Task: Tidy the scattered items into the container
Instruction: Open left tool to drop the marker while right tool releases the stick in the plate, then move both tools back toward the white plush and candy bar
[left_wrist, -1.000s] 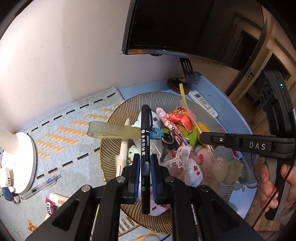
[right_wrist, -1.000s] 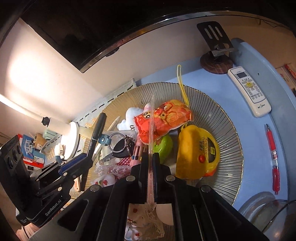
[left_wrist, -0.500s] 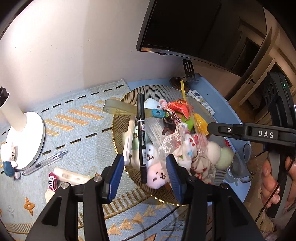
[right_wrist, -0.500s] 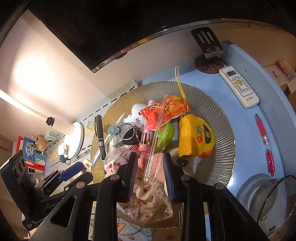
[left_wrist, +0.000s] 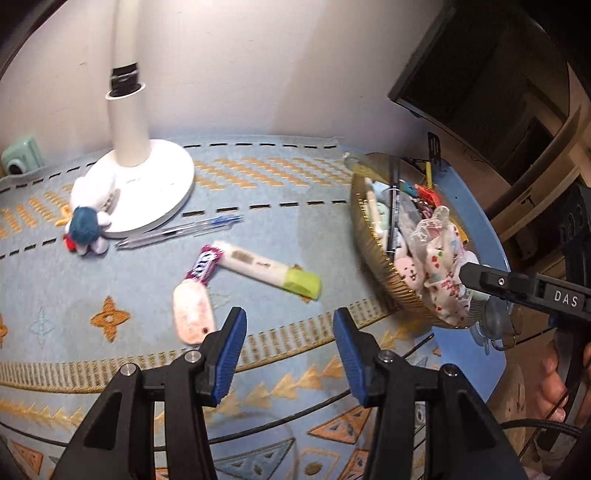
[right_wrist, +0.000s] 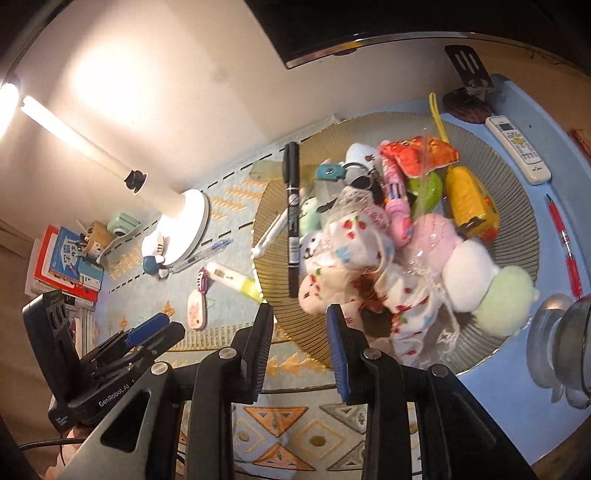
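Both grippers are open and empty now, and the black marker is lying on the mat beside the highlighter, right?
Not quite. Both the left gripper and right gripper are open and empty, but the black marker lies in the gold basket, not on the mat. The right wrist view shows it across the basket's left side; the highlighter lies on the mat.

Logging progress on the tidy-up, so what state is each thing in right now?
left gripper: open, empty
right gripper: open, empty
basket: piled full
black marker: in basket, capped
highlighter: on mat, capped
clear pen: on mat
pink tag: on mat
red pen: on blue table
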